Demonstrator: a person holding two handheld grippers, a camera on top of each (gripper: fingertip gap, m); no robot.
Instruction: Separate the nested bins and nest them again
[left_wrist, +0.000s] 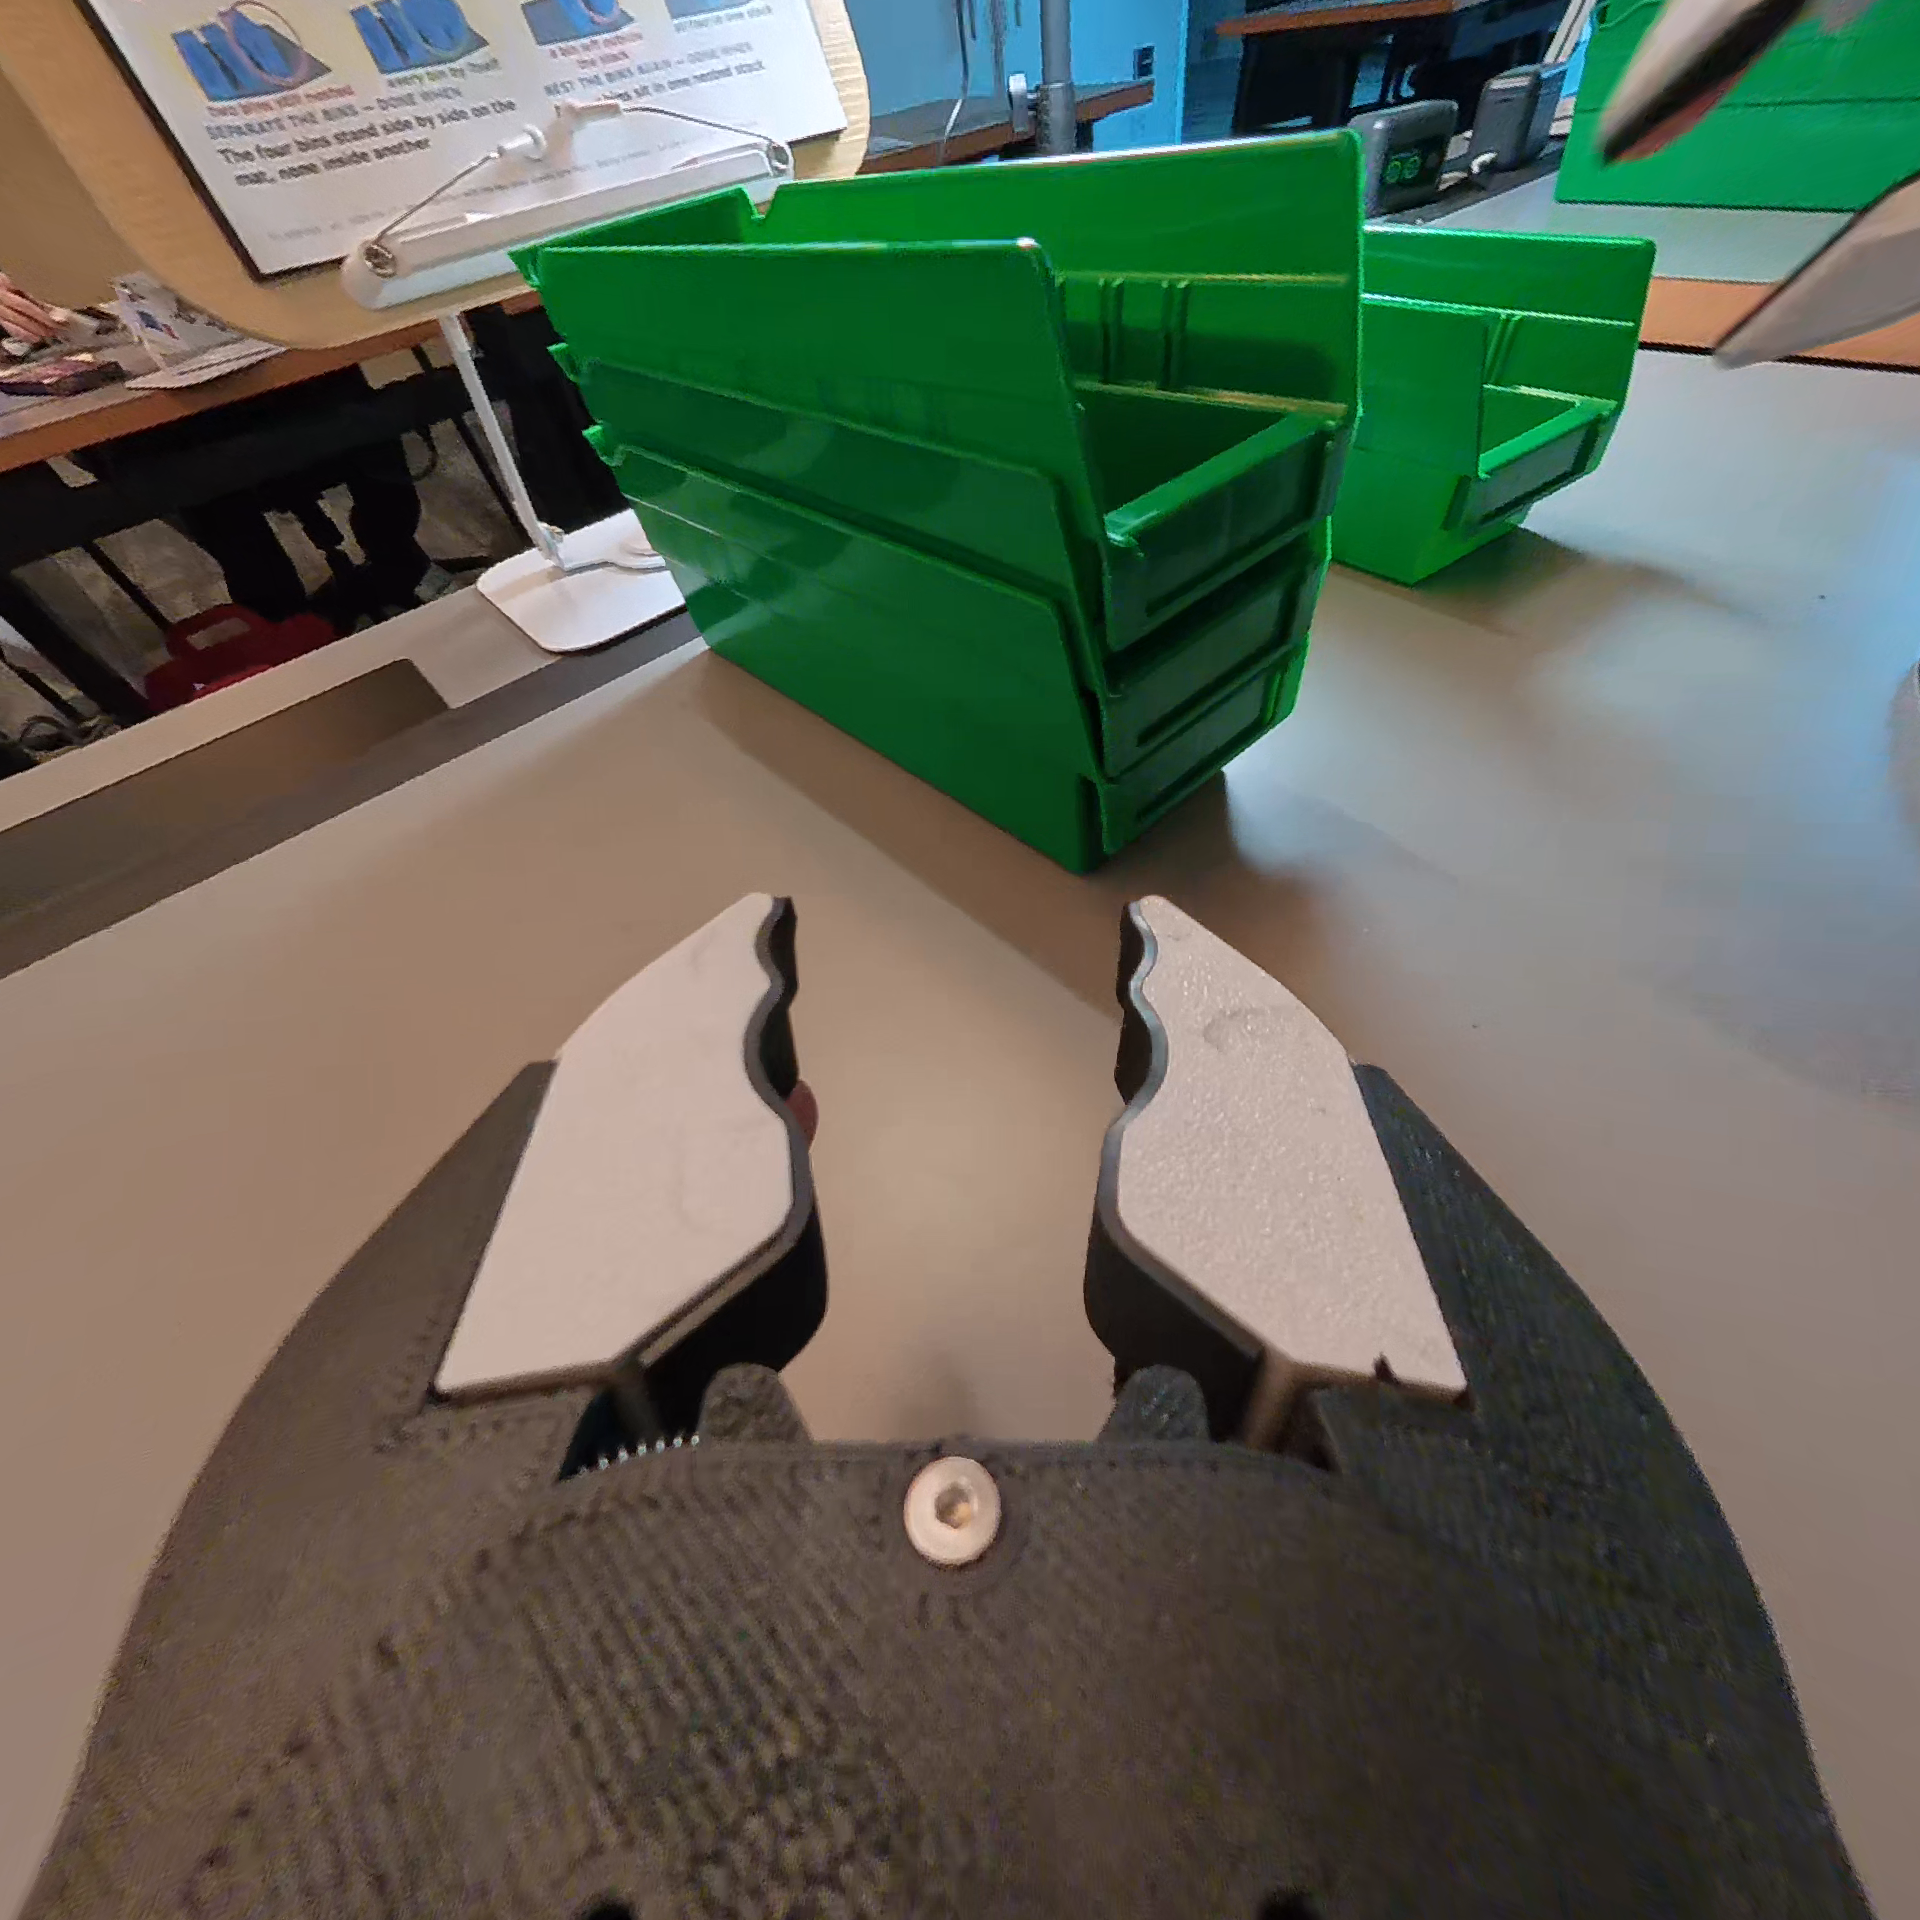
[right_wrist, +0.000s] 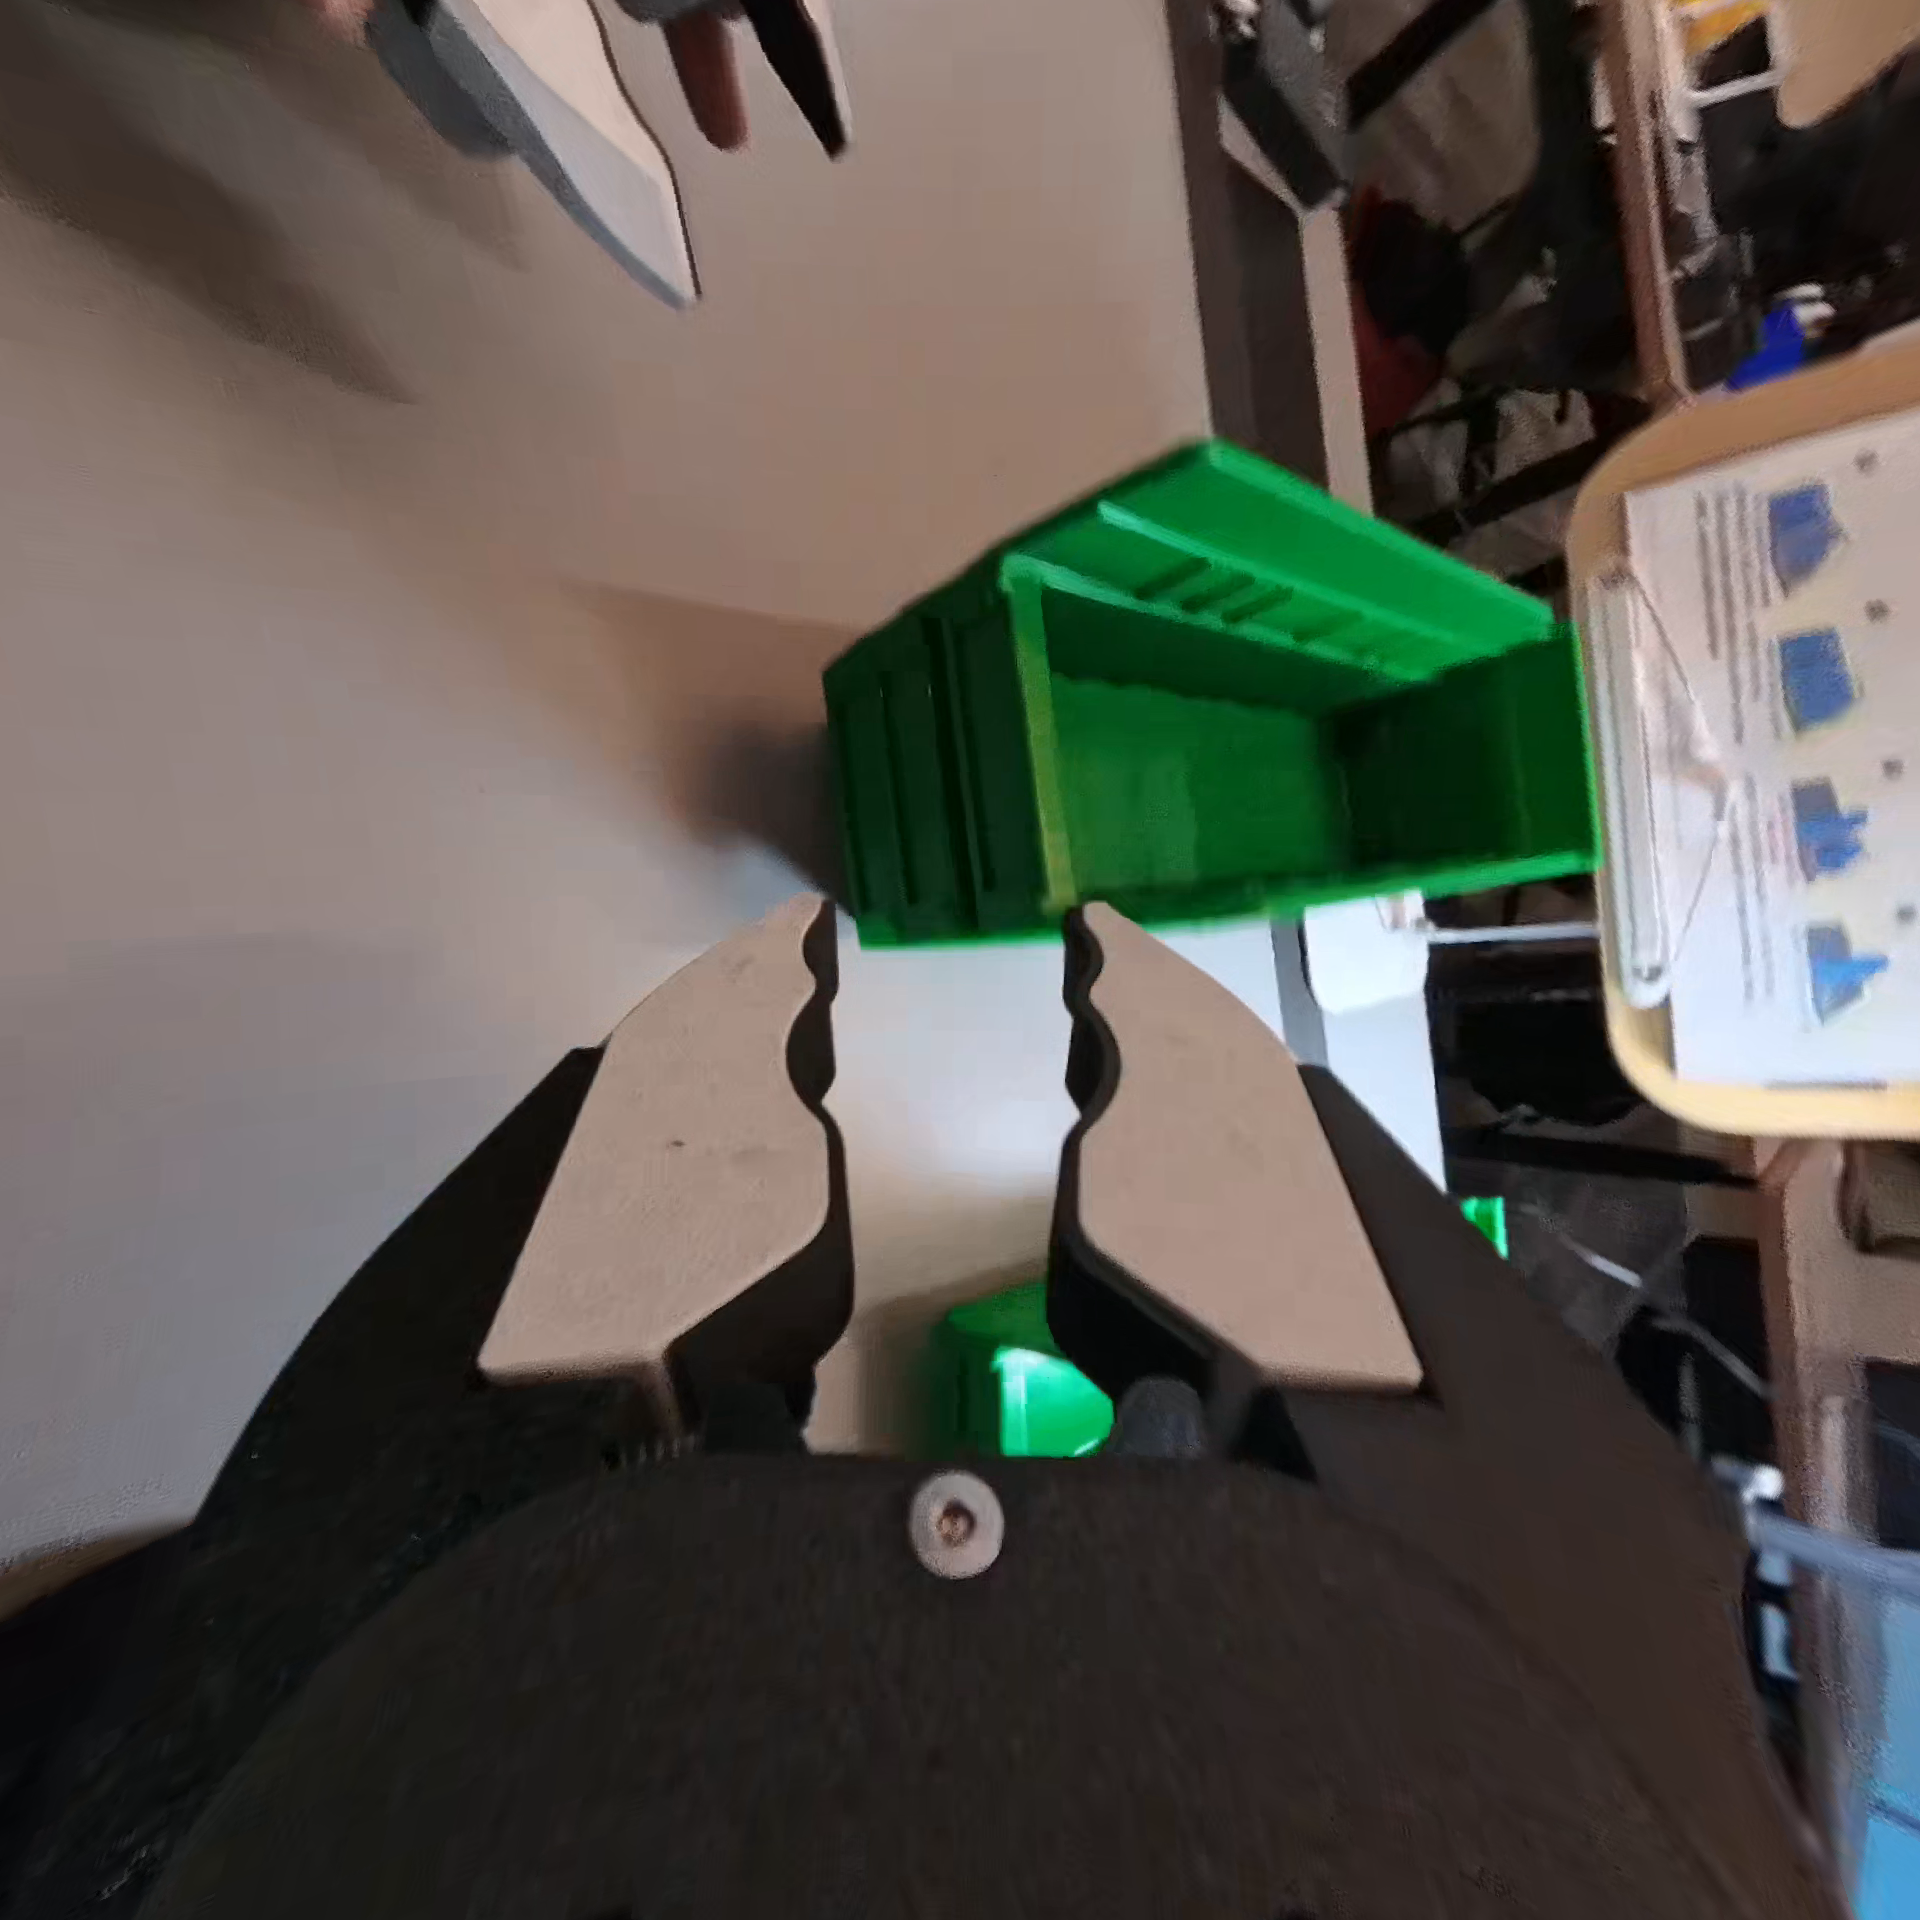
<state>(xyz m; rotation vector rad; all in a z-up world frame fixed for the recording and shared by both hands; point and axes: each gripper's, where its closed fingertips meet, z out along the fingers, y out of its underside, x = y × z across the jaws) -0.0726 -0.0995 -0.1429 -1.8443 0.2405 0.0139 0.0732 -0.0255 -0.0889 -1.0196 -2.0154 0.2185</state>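
Observation:
A stack of three nested green bins stands on the grey table, straight ahead of my left gripper. That gripper is open and empty, low over the table, a short way from the stack. A single green bin stands apart behind the stack to the right. In the tilted, blurred right wrist view, my right gripper is open and empty, in the air, pointing at the stack. Part of a green bin shows below it. Its fingers show at the top right of the left wrist view.
An instruction sheet on a wooden board stands on a white stand left of the stack, near the table's left edge. Other tables and clutter lie beyond. The left gripper's fingers show at the top left of the right wrist view.

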